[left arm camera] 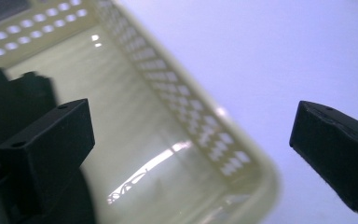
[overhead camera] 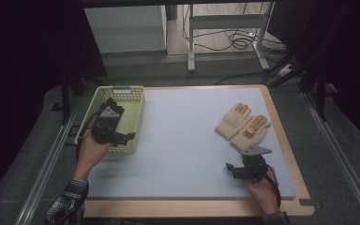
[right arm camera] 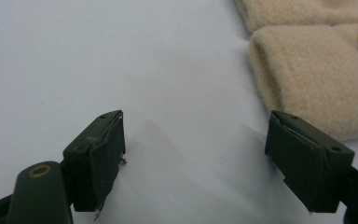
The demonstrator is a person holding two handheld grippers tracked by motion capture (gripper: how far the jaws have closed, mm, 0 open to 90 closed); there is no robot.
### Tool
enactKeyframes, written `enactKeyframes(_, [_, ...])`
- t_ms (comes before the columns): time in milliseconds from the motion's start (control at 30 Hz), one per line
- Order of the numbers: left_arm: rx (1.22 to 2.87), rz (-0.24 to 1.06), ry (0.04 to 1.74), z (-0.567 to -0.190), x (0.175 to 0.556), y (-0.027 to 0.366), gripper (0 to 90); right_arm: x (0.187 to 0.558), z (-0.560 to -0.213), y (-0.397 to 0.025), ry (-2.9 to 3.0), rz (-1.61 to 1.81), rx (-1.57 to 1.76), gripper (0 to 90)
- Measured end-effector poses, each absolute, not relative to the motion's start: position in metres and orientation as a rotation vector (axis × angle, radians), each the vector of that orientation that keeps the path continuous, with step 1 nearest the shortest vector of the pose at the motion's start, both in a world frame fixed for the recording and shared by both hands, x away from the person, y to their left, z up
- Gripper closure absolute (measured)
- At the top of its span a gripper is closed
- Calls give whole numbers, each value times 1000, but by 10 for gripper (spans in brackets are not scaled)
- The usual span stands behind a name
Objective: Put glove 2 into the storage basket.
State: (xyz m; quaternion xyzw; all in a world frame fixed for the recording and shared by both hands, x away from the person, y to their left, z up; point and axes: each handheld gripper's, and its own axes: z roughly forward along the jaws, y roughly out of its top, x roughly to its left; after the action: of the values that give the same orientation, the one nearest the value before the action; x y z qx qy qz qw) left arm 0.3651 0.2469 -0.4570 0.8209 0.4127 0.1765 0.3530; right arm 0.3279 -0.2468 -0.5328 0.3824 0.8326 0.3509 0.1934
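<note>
Nearest the person, at about five o'clock on the worktop [overhead camera: 183,154], the right hand-held gripper [overhead camera: 234,167] rests low over the pale blue surface, its jaws spread wide with nothing between them. In the right gripper view the two dark fingers [right arm camera: 98,154] stand well apart above bare worktop, and the cuff of the nearer glove lies just beyond the right-hand finger, not touching it.

Farther out, toward three o'clock, the pair of gloves [overhead camera: 243,125] lies flat, side by side and touching. They are cream with orange fingertips. Their long axes run on a diagonal, cuffs toward seven o'clock and the person, fingertips toward one o'clock and the far right corner.

On the other side, at about nine o'clock, the left hand-held gripper [overhead camera: 110,110] hangs over the pale yellow basket [overhead camera: 136,93], jaws wide open and empty. In the left gripper view one finger [left arm camera: 51,149] sits above the basket's floor while the other is out over the worktop, the perforated basket wall running between them. The basket's long side runs from six toward twelve o'clock.
</note>
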Motion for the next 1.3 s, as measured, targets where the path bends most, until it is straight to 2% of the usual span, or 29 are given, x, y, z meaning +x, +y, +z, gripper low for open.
enactKeyframes(433, [2129, 401, 872, -469, 329, 197, 8, 328, -533, -247, 2335, 984, 1076, 198])
enactKeyframes(667, [2117, 366, 811, -487, 311, 172, 8, 328, -533, -247, 2335, 985, 1076, 198])
enactKeyframes(900, [2143, 324, 823, -516, 298, 158, 8, 328, -533, -247, 2333, 985, 1081, 198])
enactKeyframes(1300, [2200, 297, 911, -551, 295, 168, 10, 328, -533, -247, 2330, 987, 1090, 200])
